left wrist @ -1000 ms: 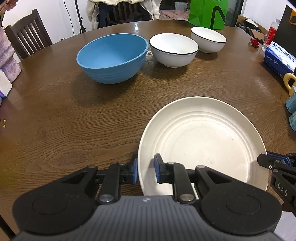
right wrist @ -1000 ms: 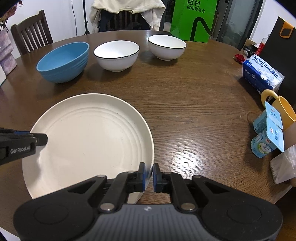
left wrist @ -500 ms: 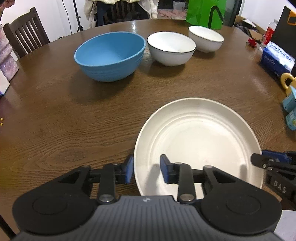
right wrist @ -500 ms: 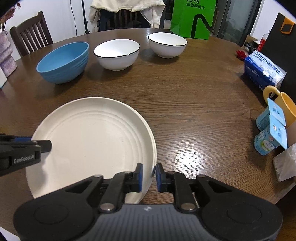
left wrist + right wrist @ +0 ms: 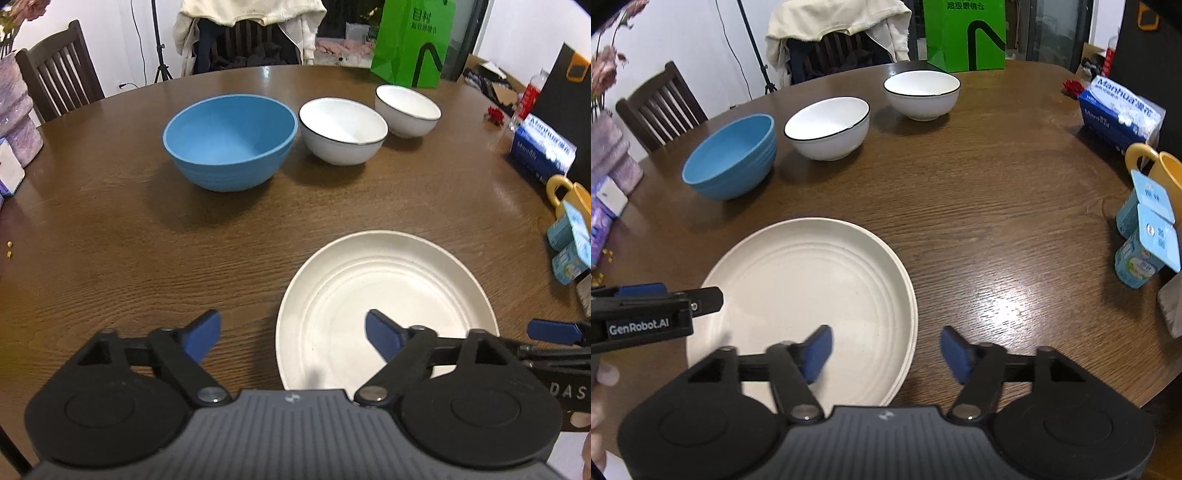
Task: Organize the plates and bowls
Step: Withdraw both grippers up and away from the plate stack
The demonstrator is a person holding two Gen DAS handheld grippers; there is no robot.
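Opening at that moment, the left tool (image 5: 291,334) and right tool (image 5: 886,349) gripped nothing; their jaws straddled the cream plate's (image 5: 388,299) rim, at nine and four o'clock, as it lay flat on the worktop (image 5: 110,229). Blue bowl (image 5: 231,138), white bowl (image 5: 341,129) and small white bowl (image 5: 408,109) sat separately toward twelve, apparently unsorted.

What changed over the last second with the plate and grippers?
Both grippers let go: the left gripper and right gripper were pinching the cream plate's near rim and their jaws are now opening. The plate lies flat; the three bowls stayed put.
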